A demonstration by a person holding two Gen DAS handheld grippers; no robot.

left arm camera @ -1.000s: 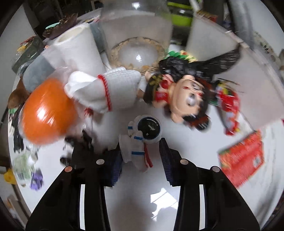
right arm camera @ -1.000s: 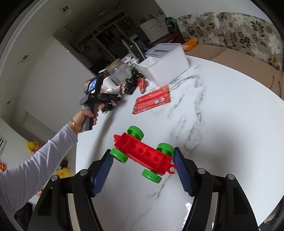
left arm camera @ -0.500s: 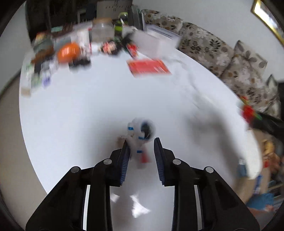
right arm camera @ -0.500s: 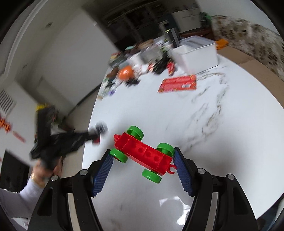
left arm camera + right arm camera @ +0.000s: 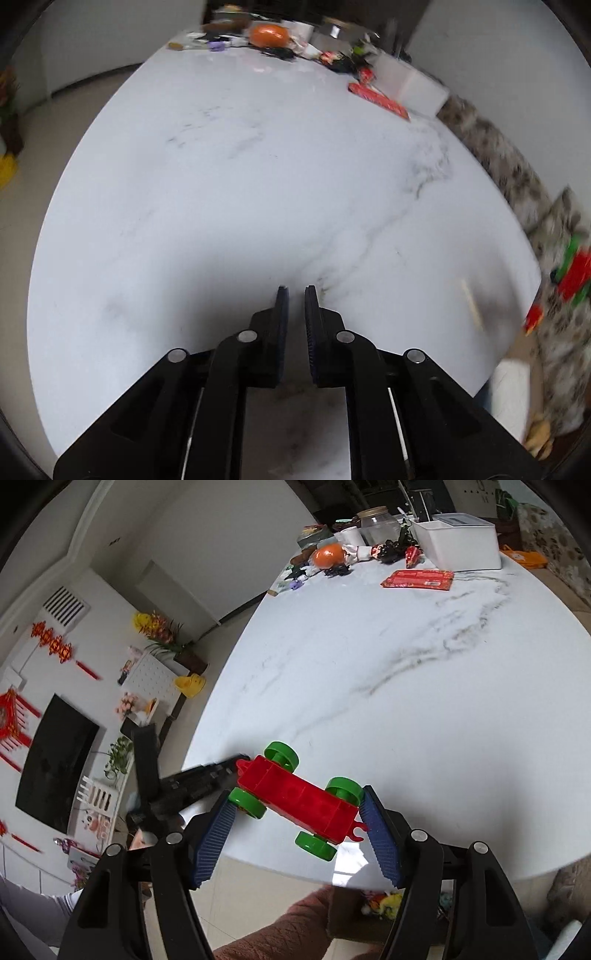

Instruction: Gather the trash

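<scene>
My right gripper [image 5: 297, 805] is shut on a red toy car with green wheels [image 5: 299, 797] and holds it above the near edge of the white marble table [image 5: 424, 686]. The car also shows blurred at the right edge of the left wrist view [image 5: 570, 275]. My left gripper [image 5: 296, 293] has its jaws nearly together with a narrow gap and nothing between them, low over the table's near part [image 5: 258, 192]. It appears as a dark blurred shape in the right wrist view [image 5: 199, 779]. A red flat wrapper [image 5: 419, 579] lies far across the table, also seen in the left wrist view [image 5: 380, 100].
At the far end stand a white box [image 5: 460, 542], a glass jar [image 5: 378, 523], an orange ball [image 5: 328, 555], a doll [image 5: 388, 551] and small clutter. A patterned sofa [image 5: 517, 184] runs along the right. A brown quilted sleeve [image 5: 288, 926] is below the right gripper.
The left gripper pulled back from the far clutter with the small astronaut figure, which is now gone from its jaws; the jaws have closed further. The right gripper moved back to the table's near edge.
</scene>
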